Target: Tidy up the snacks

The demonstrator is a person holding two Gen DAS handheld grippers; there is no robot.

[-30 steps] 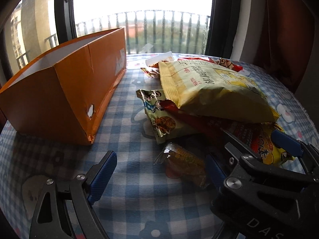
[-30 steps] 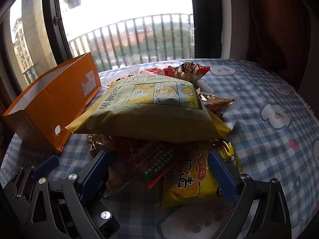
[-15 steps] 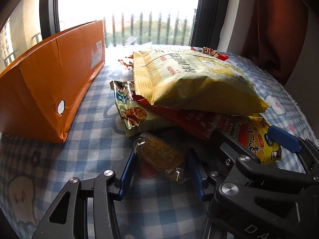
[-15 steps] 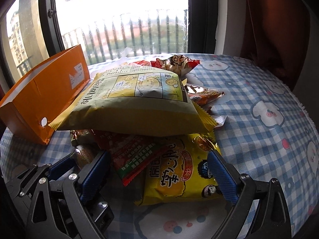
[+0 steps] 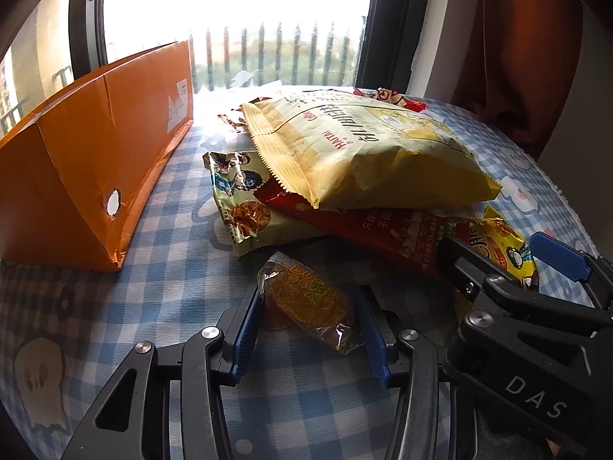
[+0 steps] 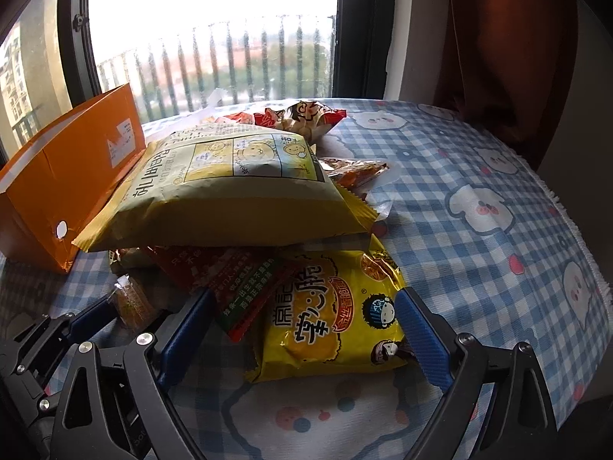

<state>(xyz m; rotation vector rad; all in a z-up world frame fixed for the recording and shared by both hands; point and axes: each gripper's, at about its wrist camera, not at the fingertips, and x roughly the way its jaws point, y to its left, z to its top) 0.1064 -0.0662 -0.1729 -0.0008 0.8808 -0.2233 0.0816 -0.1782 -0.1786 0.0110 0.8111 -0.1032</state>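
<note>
The small orange packet [image 5: 310, 303] lies on the counter [image 5: 153, 306] directly between the left gripper [image 5: 310, 331] fingers, its long axis running diagonally from far-left to near-right. The left fingers flank it closely; firm contact cannot be confirmed. The right gripper [image 6: 306, 333] stands wide open around the yellow bag [image 6: 333, 318], gripping nothing. The orange box [image 5: 88, 153] stands to the left, well apart.

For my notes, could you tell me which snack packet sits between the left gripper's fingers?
The small clear-wrapped orange snack, lying apart from the pile, in front of it.
</note>
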